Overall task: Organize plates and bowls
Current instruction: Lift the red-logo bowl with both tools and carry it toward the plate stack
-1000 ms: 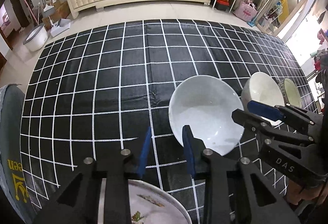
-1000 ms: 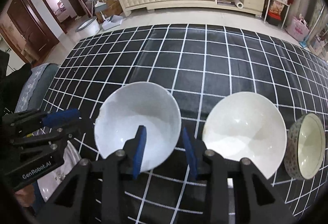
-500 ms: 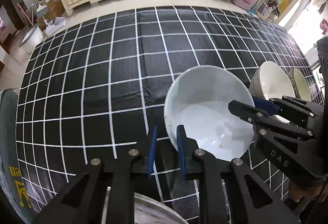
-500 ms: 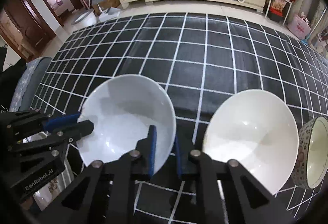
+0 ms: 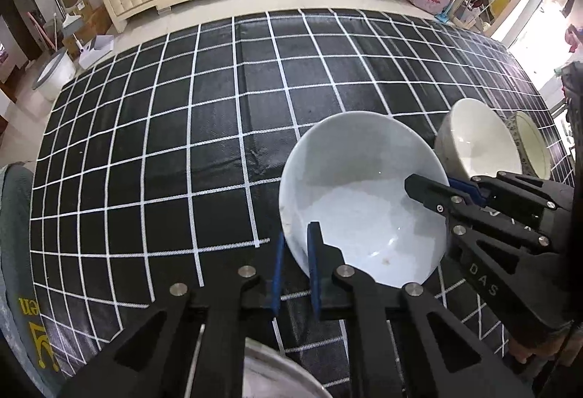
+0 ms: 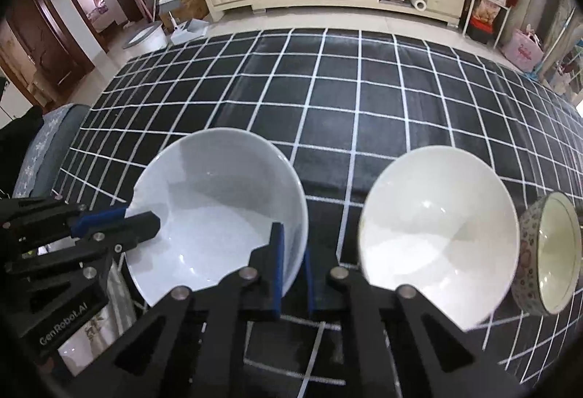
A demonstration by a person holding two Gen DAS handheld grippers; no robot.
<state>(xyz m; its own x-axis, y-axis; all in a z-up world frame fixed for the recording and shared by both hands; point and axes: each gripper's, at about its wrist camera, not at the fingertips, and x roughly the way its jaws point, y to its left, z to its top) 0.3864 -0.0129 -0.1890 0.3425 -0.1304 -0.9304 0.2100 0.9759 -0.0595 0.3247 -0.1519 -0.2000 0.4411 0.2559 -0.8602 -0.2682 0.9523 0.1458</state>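
Now we see both grippers clamped on the rim of the same white bowl [image 5: 360, 201], which sits on the black grid-lined tabletop [image 5: 182, 143]. Our left gripper [image 5: 294, 274] has just been closing, and its blue pads pinch the bowl's near left rim, one pad inside and one outside. Our right gripper [image 6: 291, 267] has likewise closed on the bowl's opposite rim, the wall caught between its pads.

Seen from the left wrist, the right gripper's black frame reaches in from the right, and white letters "DAS" are readable on its side. Seen from the right wrist, the left gripper's frame comes in from the left and carries the marking "GenRobot.AI".

Just to the right of the right gripper stands a second, cream-white bowl [image 6: 437, 227], apart from the held one. Further right of that, near the view's edge, sits a small patterned bowl [image 6: 546, 252], close beside the cream one.

Below the left gripper, a plate's rim [image 5: 277, 372] shows at the bottom edge. At far left a grey cushion [image 5: 14, 270] bears yellow lettering, of which only "en" is legible.
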